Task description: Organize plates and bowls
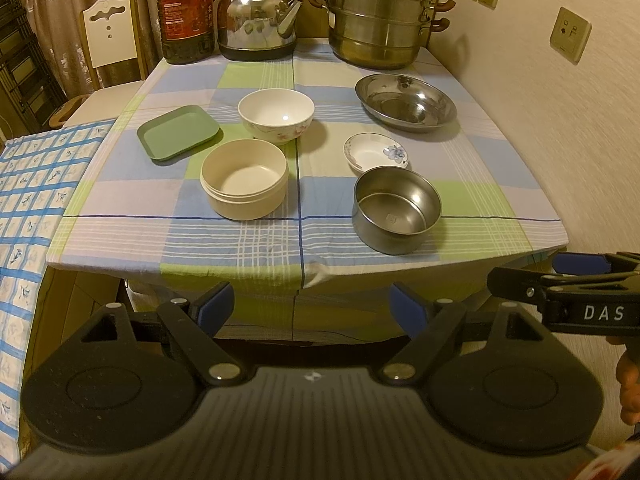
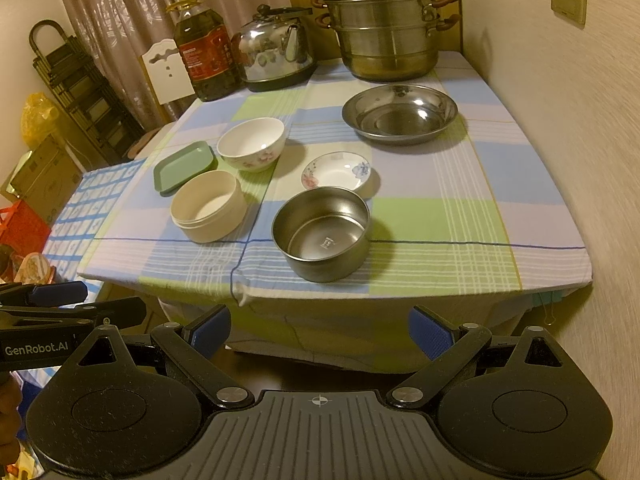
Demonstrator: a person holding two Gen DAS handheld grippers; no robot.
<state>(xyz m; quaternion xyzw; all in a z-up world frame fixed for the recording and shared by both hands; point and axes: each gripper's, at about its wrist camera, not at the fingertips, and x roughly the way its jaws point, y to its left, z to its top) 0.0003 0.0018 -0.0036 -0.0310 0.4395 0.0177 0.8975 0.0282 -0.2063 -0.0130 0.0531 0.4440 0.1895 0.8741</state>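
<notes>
Six dishes sit spread on the checked tabletop [image 1: 480,200]. Both the left gripper [image 1: 310,308] and right gripper [image 2: 320,330] hover short of its edge, fingers apart, holding nothing.

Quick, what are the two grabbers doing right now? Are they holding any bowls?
Left gripper: open, holding nothing, short of the table.
Right gripper: open, holding nothing, also short of the table.
</notes>
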